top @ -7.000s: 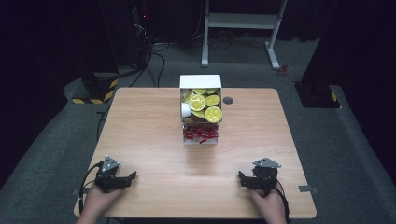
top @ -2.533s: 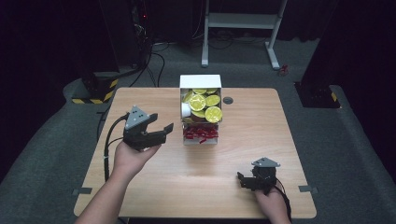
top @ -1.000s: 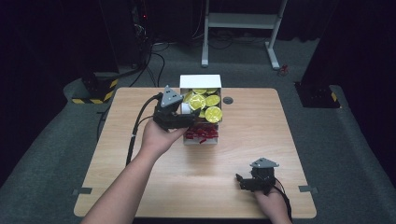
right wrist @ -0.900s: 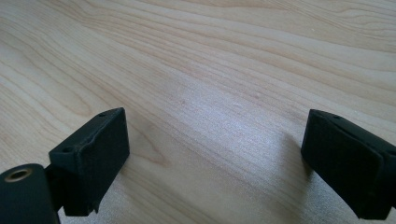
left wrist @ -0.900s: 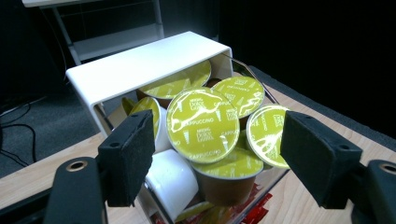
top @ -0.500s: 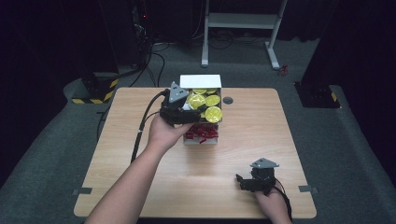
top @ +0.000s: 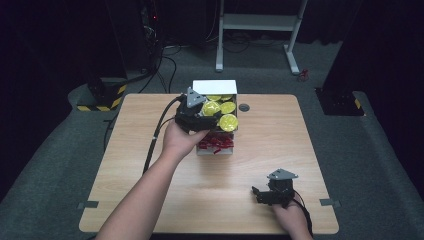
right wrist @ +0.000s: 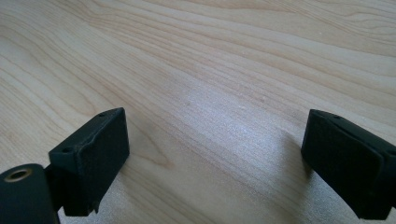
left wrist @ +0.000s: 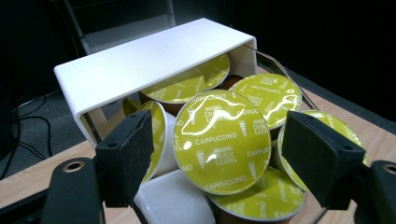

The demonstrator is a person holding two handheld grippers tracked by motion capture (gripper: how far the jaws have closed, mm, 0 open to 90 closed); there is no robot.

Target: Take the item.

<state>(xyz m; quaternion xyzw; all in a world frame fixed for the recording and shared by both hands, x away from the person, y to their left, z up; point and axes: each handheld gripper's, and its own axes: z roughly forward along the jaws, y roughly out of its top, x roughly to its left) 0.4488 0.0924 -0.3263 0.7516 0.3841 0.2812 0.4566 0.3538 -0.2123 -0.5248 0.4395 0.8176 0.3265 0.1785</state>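
A white wire-sided rack [top: 216,86] [left wrist: 140,60] stands at the table's far middle, holding several coffee capsules with yellow-green foil lids. My left gripper [top: 204,117] [left wrist: 219,158] is open at the rack's top. Its jaws stand either side of the front capsule [left wrist: 220,140], marked Cappuccino, without touching it. Red capsules [top: 216,142] fill the rack's lower part. My right gripper [top: 264,194] [right wrist: 215,158] rests low over the bare wood near the front right edge, open, with nothing between its jaws.
The light wood table [top: 150,190] has a small dark round spot [top: 244,107] right of the rack. A black cable [top: 155,135] trails from the left gripper across the table's left side. Dark floor, a white frame and black stands lie beyond the far edge.
My left gripper rose from the front left edge and travelled forward and right to the rack's top, closing in on the yellow-lidded capsules. The right gripper stayed where it was.
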